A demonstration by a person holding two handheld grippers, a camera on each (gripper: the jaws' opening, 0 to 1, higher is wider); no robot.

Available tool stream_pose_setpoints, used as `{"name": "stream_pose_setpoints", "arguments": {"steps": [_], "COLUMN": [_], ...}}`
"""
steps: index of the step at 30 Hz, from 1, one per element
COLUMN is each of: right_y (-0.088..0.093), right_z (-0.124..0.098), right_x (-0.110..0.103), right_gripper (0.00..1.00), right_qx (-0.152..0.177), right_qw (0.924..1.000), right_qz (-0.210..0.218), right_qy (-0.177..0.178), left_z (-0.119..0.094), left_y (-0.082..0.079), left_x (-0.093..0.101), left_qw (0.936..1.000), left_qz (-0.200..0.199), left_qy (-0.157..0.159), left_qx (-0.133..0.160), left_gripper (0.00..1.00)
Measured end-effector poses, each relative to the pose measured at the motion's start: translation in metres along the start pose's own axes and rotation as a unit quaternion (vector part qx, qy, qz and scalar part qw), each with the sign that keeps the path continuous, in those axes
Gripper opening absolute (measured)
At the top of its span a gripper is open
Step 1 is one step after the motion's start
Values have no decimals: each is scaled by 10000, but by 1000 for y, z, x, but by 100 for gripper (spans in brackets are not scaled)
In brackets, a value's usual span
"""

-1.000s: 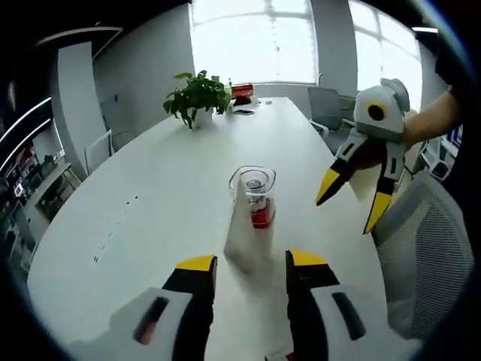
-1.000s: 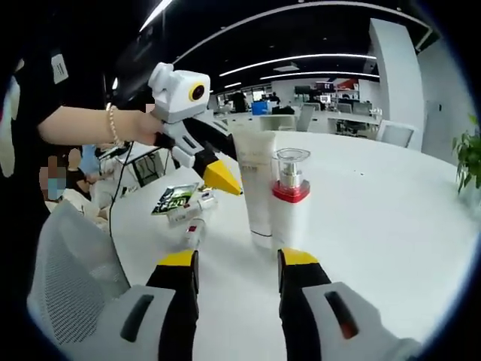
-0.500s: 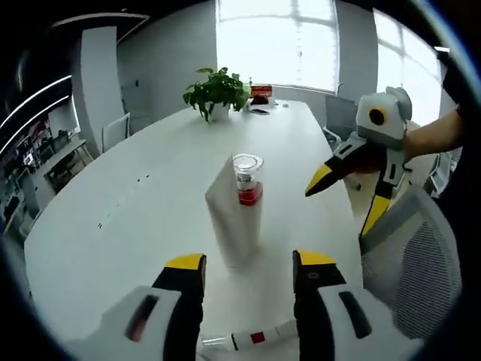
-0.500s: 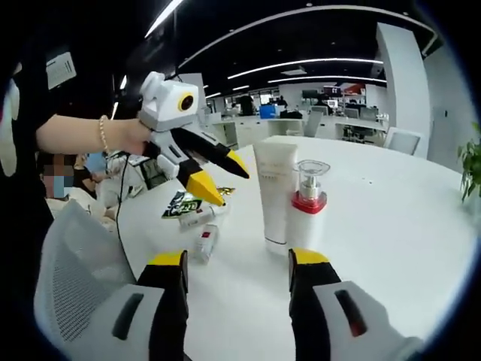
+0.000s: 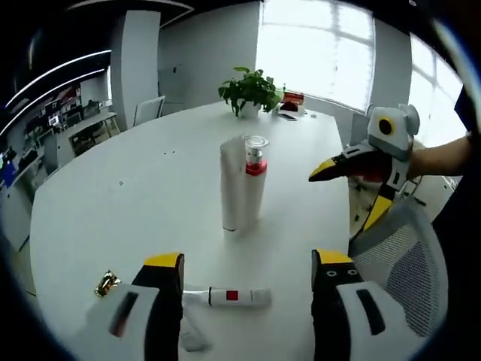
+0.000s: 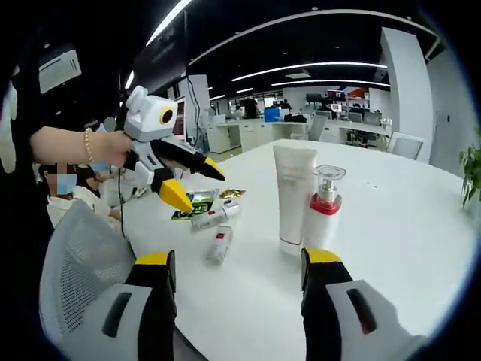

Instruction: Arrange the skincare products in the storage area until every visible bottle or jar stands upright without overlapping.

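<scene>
A white tube [image 5: 231, 186] stands upright on its cap near the table's middle. Right beside it stands a pump bottle [image 5: 255, 183] with a red collar and a clear cap. Both show again in the right gripper view, the tube [image 6: 293, 197] left of the bottle [image 6: 324, 211]. A small white tube [image 5: 226, 296] lies flat between my left gripper's [image 5: 246, 262] open jaws. My right gripper [image 6: 239, 259] is open, with nothing between its jaws. In the right gripper view two small tubes [image 6: 219, 245] [image 6: 215, 216] lie flat.
A green sachet [image 6: 197, 203] and a gold wrapper [image 6: 231, 193] lie by the flat tubes. A potted plant [image 5: 250, 90] stands at the table's far end. A mesh chair [image 5: 402, 259] stands at the table's edge. The white table [image 5: 113, 195] is bare to the left.
Both grippers have drawn back from the standing tube and pump bottle, which now look smaller and farther off. The flat tubes and wrappers have come into view.
</scene>
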State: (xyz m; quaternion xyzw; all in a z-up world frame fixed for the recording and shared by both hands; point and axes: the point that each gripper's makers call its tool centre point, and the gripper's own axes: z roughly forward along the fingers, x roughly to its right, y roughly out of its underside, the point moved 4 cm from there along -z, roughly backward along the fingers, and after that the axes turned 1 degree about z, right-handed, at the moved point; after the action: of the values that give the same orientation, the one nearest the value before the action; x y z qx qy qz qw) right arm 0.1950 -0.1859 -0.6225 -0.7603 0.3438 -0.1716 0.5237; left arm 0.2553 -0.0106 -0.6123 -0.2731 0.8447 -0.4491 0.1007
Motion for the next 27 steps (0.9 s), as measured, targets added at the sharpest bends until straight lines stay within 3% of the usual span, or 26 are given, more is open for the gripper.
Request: {"name": "stream_pose_setpoints", "arguments": {"steps": [15, 27], "right_y": [6, 14], "right_z": [0, 3], "right_x": [-27, -34], "right_gripper": [74, 74], "right_qx": [-72, -199], "right_qw": [9998, 9996], "right_qz": [37, -2], "right_qy": [-169, -210], "left_z": [-47, -73], "left_y": [46, 75], "left_x": [19, 34], "left_qw": [9964, 9924], "left_qz": [-688, -990], "left_qy": [-493, -731], "left_qx": [74, -18], "left_gripper": [80, 88]}}
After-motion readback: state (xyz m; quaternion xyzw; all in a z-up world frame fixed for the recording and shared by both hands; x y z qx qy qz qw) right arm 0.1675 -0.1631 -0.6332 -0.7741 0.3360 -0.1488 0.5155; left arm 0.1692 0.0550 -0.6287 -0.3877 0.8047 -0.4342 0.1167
